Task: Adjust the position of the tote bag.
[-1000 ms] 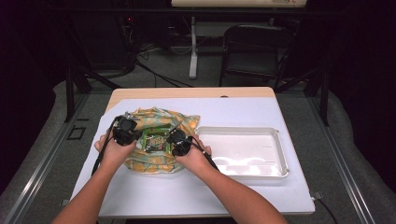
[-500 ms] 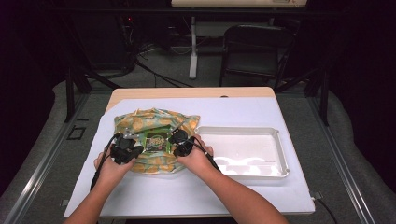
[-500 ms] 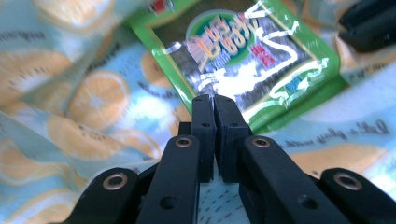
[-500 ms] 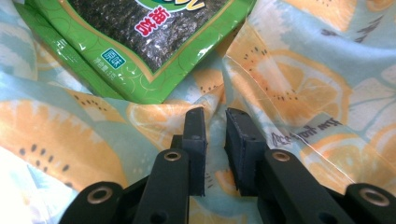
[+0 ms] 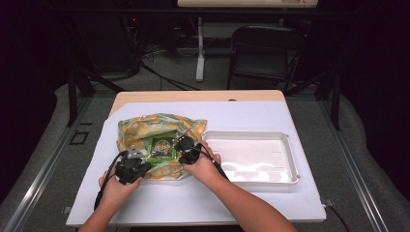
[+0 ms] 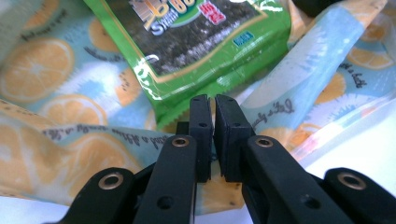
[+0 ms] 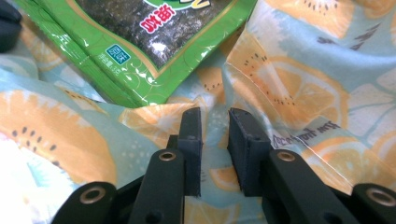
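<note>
A bag printed with orange slices lies crumpled on the white mat, with a green seaweed snack pack at its middle. I cannot tell whether the pack rests on the bag or in its mouth. My left gripper is at the bag's front left edge. In the left gripper view its tips stand a thin slit apart, having just been opening, with nothing between them, just short of the pack. My right gripper is at the pack's right side. Its jaws have also been opening and hang empty over the bag.
A white tray sits to the right of the bag, beside my right hand. The mat covers a wooden table. A dark chair and cables stand on the floor beyond the far edge.
My left hand has moved from the bag's back left corner toward me, to its front left edge. The bag's near side lies flatter and wider. The right hand has stayed put.
</note>
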A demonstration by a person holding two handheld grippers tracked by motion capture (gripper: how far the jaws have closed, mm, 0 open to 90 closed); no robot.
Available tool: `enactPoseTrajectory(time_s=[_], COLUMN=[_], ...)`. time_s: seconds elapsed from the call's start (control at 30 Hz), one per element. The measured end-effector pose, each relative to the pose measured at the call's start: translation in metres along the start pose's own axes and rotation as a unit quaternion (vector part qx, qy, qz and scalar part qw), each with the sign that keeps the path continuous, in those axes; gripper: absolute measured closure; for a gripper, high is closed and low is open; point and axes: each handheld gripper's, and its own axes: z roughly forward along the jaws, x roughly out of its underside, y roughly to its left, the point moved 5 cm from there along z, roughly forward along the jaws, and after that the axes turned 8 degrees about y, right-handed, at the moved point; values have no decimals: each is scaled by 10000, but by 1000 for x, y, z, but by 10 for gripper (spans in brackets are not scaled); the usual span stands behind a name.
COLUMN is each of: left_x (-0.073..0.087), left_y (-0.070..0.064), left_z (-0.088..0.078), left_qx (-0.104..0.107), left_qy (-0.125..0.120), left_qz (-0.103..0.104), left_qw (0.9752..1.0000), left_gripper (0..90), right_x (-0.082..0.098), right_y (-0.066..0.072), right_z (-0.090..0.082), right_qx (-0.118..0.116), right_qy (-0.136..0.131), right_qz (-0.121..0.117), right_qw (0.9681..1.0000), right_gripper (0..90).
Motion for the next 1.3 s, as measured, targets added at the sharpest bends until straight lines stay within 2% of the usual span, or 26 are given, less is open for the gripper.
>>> enactPoseTrajectory(time_s=[0.07,0.23,0.3,0.4,0.53,0.63,0.7,0.77,0.87,1.03,1.07,1.2,1.3], left_x=[2,5,5,5,5,6,6,6,7,9,10,11,11], left_y=[-1,-6,-7,-10,-11,-11,-10,-9,-9,-5,-4,-3,-2], left_z=[2,7,8,10,11,10,10,10,10,8,8,7,6], left_qx=[31,6,23,15,-47,-48,-35,-40,-56,-87,-85,-83,-74], left_qy=[21,39,70,66,56,56,37,32,21,29,41,31,15], left_qz=[-14,71,103,145,185,178,160,160,114,79,105,51,15], left_qw=[10000,10000,9999,9999,9998,9998,9999,9999,9999,9999,9999,9999,10000], left_gripper=[857,853,851,848,845,841,838,836,834,831,831,826,818], right_x=[0,-3,-5,-7,-5,-1,3,6,8,9,10,11,12], right_y=[0,1,5,13,22,22,17,14,10,10,11,9,10], right_z=[-2,-13,-19,-27,-27,-20,-14,-7,-3,0,1,0,1], right_qx=[-30,-103,-204,-297,-336,-276,-220,-179,-135,-42,-37,-65,-75], right_qy=[-12,-282,-506,-686,-603,-468,-238,-163,-25,49,-11,82,6], right_qz=[14,24,103,-18,-248,-246,-247,-92,-77,-105,-74,-154,-65], right_qw=[10000,9995,9985,9972,9973,9982,9992,9997,9999,9999,10000,9998,10000], right_gripper=[741,727,723,715,716,728,737,749,762,791,794,795,790])
